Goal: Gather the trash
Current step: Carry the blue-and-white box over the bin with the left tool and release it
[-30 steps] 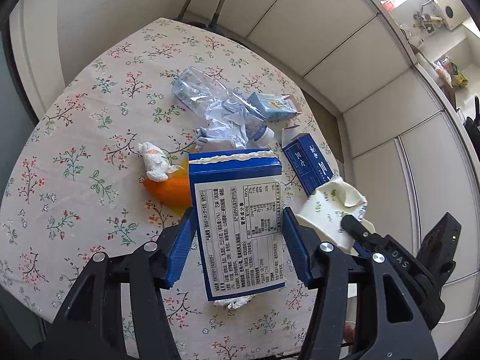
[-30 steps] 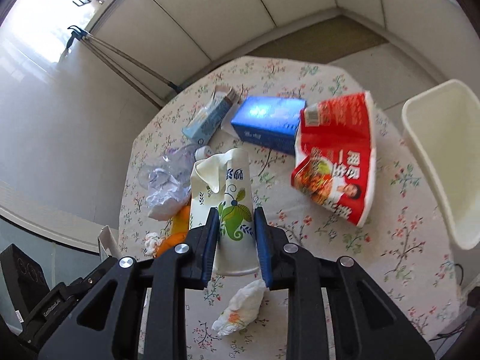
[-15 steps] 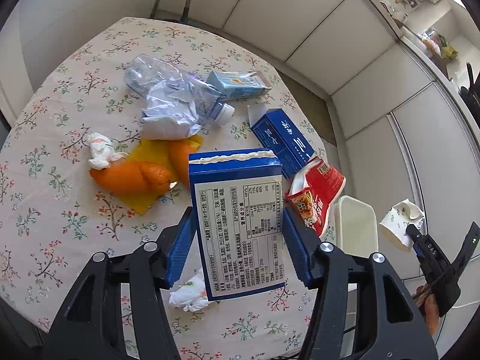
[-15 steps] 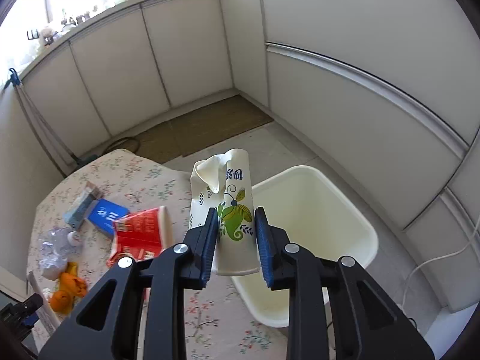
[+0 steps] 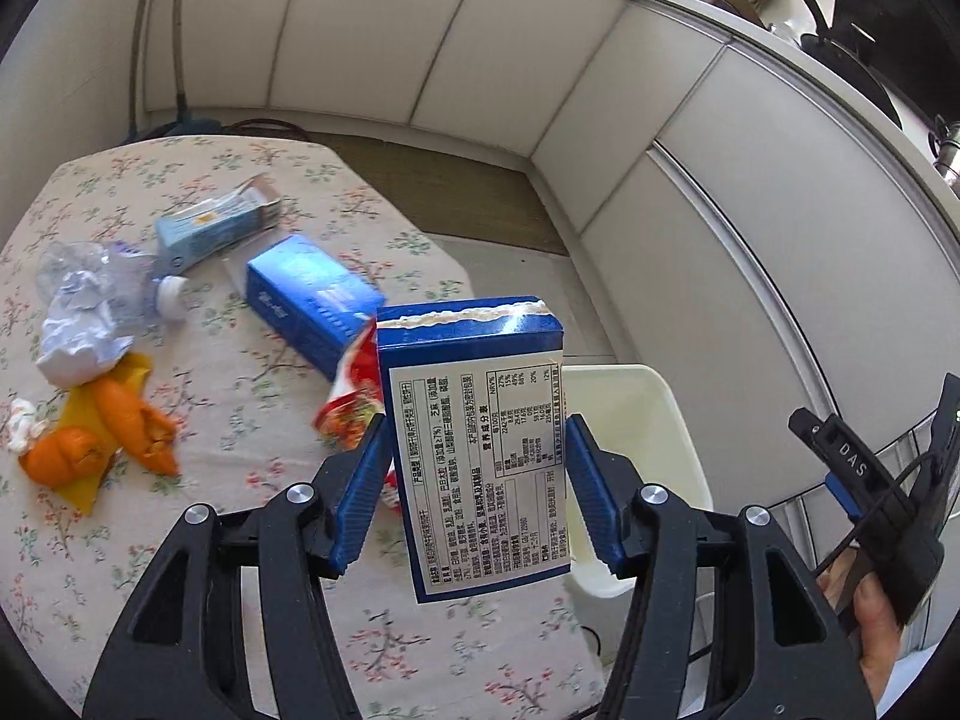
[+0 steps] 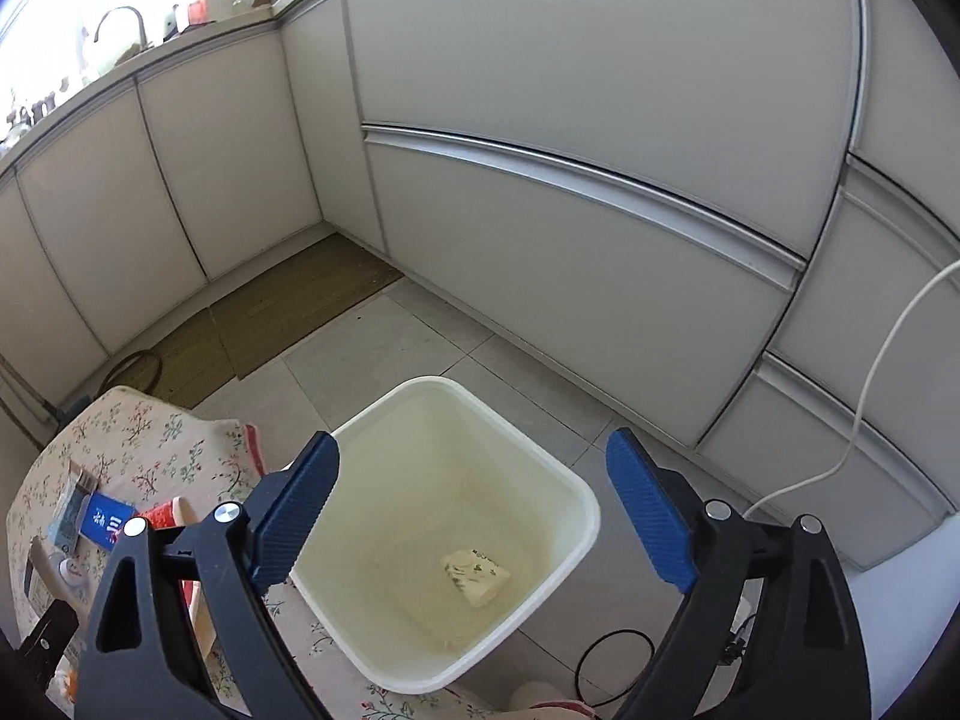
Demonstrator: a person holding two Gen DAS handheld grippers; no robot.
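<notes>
Now the right tongs [image 6: 471, 507] stood spread and empty above the cream plastic waste bin [image 6: 576, 498], their jaws having just been opening.
The crumpled floral paper cup [image 6: 477, 576] lay on the bin's bottom. The left tongs [image 5: 471, 492] pinched a blue cardboard box with a white nutrition label [image 5: 480, 468], held over the floral-clothed worktop [image 5: 252, 408] near its bin-side edge. On the worktop lay orange peels [image 5: 120, 426], a crushed clear plastic bottle [image 5: 96, 288], a light-blue carton [image 5: 210, 228], a dark-blue box [image 5: 306, 306] and a red wrapper [image 5: 354, 396].
</notes>
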